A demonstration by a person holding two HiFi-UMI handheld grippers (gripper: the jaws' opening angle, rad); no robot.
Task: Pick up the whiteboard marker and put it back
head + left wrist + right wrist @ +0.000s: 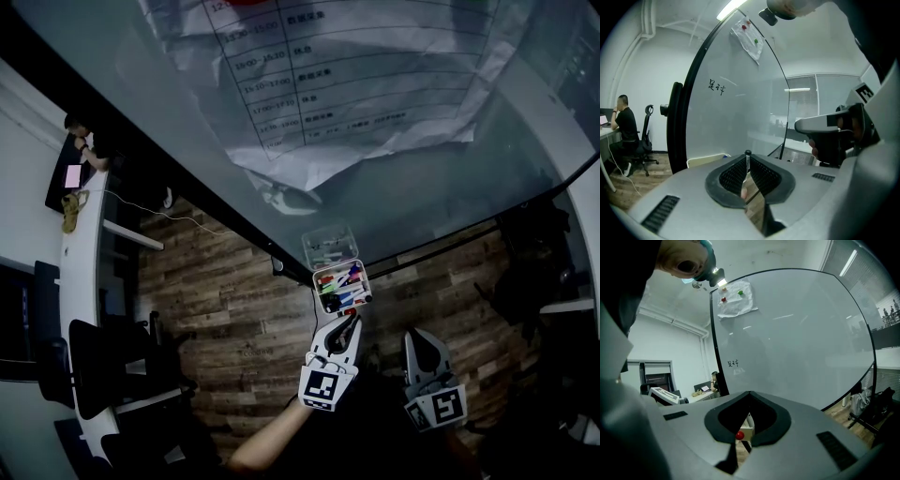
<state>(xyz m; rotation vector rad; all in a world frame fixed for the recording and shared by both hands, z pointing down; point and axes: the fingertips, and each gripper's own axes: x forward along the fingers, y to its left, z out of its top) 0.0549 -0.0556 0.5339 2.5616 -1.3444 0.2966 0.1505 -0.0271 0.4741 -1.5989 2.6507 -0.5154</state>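
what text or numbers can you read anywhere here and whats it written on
"15:10-17:00" and "17:00-17:10": time rows on the printed schedule sheet stuck to the whiteboard. These are likely readings; its other rows and characters are too blurred.
Handwritten marks on the whiteboard: too small to read.
Print on the markers in the box: too small to read.
Cube markers: patterns only, no letters.

The head view is dim: the wooden floor (234, 309) lies in shadow and the whiteboard (450, 197) carries a pale sheen. Both gripper views are brighter under ceiling strip lights (733, 7), fisheye-bent with black corners. The left gripper (748, 157) and right gripper (747, 401) look soft up close.
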